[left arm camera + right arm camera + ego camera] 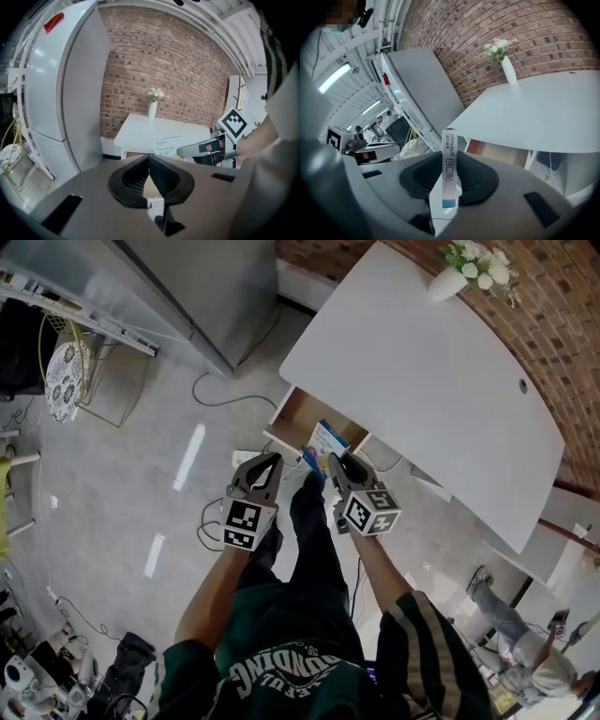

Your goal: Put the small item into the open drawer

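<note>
My right gripper (pixel 336 463) is shut on a small white and blue bandage box (pixel 326 440), held upright just in front of the open wooden drawer (pixel 305 413) under the white table (pixel 422 362). In the right gripper view the box (pixel 449 164) stands edge-on between the black pads (pixel 471 176), and the drawer (pixel 499 152) lies beyond it. My left gripper (pixel 272 460) hangs beside it on the left, shut with nothing in it (pixel 149 161). The left gripper view shows the right gripper (pixel 185 151) holding the box (pixel 166 146).
A white vase of flowers (pixel 461 270) stands at the table's far end by the brick wall. A grey fridge (pixel 187 287) stands to the left. Cables (pixel 214 395) lie on the floor near the drawer. A person (pixel 530 643) is at the lower right.
</note>
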Demonstrator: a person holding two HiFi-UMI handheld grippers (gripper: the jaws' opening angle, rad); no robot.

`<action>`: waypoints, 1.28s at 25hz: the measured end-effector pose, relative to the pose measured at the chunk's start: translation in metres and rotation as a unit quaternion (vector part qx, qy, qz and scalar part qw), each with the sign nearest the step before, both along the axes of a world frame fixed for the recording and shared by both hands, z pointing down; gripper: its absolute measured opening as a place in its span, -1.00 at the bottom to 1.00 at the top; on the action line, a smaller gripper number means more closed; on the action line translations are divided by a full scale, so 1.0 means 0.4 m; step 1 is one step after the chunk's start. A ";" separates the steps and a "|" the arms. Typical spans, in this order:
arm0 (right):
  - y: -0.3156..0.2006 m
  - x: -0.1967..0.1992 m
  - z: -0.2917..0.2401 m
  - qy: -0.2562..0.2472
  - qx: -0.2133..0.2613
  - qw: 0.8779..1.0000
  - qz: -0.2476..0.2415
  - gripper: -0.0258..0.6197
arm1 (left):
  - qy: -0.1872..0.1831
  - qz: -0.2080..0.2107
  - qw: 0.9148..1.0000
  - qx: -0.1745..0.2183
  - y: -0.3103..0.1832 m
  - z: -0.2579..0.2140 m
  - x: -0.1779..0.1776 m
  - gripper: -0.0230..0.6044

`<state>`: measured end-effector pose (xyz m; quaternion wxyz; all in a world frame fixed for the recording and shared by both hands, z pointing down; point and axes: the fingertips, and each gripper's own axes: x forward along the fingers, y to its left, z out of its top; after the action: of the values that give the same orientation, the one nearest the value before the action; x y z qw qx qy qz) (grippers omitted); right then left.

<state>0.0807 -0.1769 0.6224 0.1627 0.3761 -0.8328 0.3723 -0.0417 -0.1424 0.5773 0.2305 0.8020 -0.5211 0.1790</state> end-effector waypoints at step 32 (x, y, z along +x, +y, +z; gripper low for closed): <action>-0.082 -0.021 0.334 0.098 0.002 0.992 -0.083 -0.57 | 0.016 -0.021 0.998 -0.058 -0.014 0.228 0.044 -0.88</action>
<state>0.0721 -0.2097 0.7559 0.2731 0.3412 -0.8418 0.3169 -0.0239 -0.1479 0.6687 0.2889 0.7792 -0.5225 0.1910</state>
